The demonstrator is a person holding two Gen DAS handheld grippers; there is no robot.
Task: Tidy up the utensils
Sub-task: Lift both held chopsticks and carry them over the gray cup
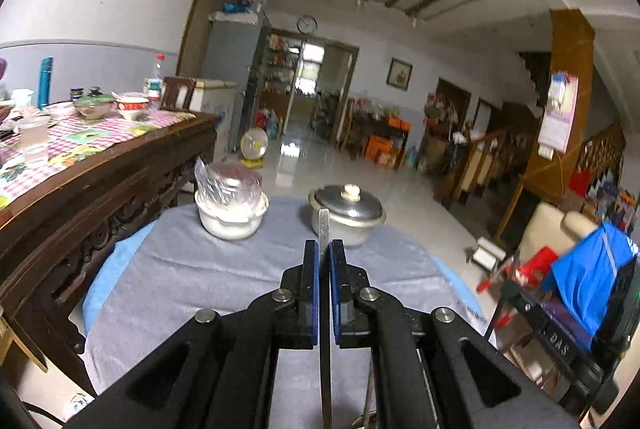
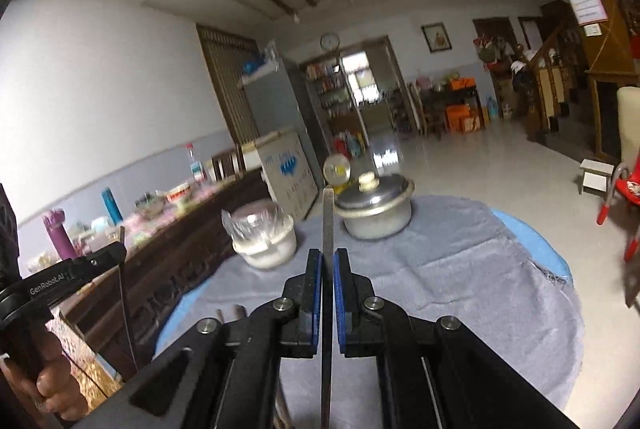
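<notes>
Both claws, left (image 1: 324, 249) and right (image 2: 328, 257), clamp thin metal utensils before lidded pot (image 1: 347, 215).

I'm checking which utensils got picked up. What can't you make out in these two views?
- Left view: the utensil in the left hand-held gripper shows only its flat metal handle; the working end is cut off at the bottom edge.
- Right view: same for the utensil in the right hand-held gripper.
- Both views: the pot is lidded, contents hidden.
- Right view: items on the side table are blurred.
</notes>
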